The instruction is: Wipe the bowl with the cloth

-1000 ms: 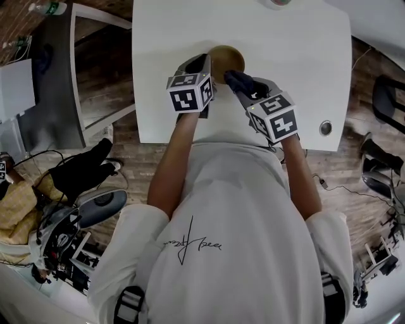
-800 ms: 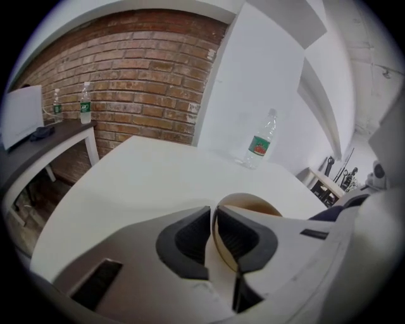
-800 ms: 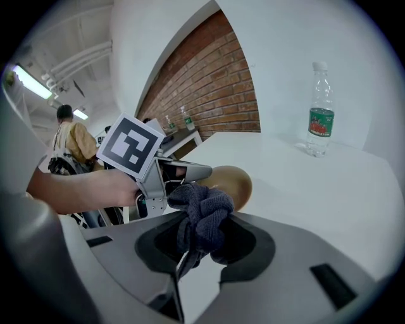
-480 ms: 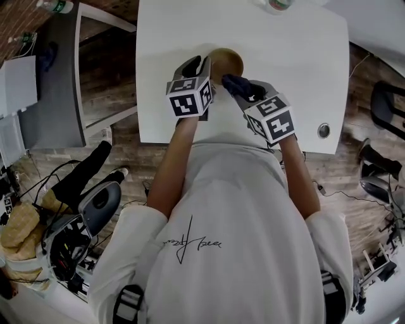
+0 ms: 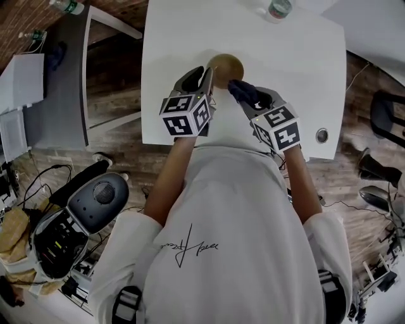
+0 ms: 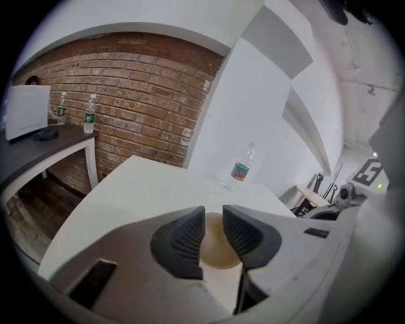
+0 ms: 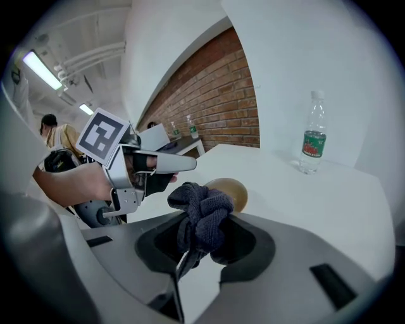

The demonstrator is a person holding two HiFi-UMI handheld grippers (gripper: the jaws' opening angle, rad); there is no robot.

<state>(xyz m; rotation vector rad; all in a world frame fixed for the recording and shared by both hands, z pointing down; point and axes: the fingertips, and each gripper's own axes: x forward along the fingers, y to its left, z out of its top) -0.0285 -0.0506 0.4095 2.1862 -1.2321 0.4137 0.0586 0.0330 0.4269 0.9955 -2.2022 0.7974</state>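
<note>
A tan bowl [image 5: 226, 65] sits upright on the white table [image 5: 304, 63]. My left gripper [image 5: 205, 77] hovers just off its near left side. In the left gripper view the jaws [image 6: 214, 221] stand apart with nothing between the pads, and the bowl [image 6: 218, 253] shows through the gap on the table beyond. To the bowl's near right, my right gripper [image 5: 245, 95] is shut on a bunched dark cloth [image 5: 240, 88]. In the right gripper view the cloth [image 7: 202, 212] bulges out of the jaws [image 7: 202, 243], the bowl [image 7: 237, 188] lies just behind it, and the left gripper [image 7: 180, 163] is to the left.
A plastic water bottle [image 5: 278, 7] stands at the table's far edge, also visible as a bottle [image 6: 240, 168] in the left gripper view. A round grommet [image 5: 322, 135] is set in the table's near right corner. A dark desk [image 5: 57, 95] stands to the left, and cables and equipment [image 5: 69, 221] lie on the floor.
My left gripper has drawn back a little from the bowl's left rim toward the person. The right gripper keeps the cloth and has barely shifted. The bowl stays in place.
</note>
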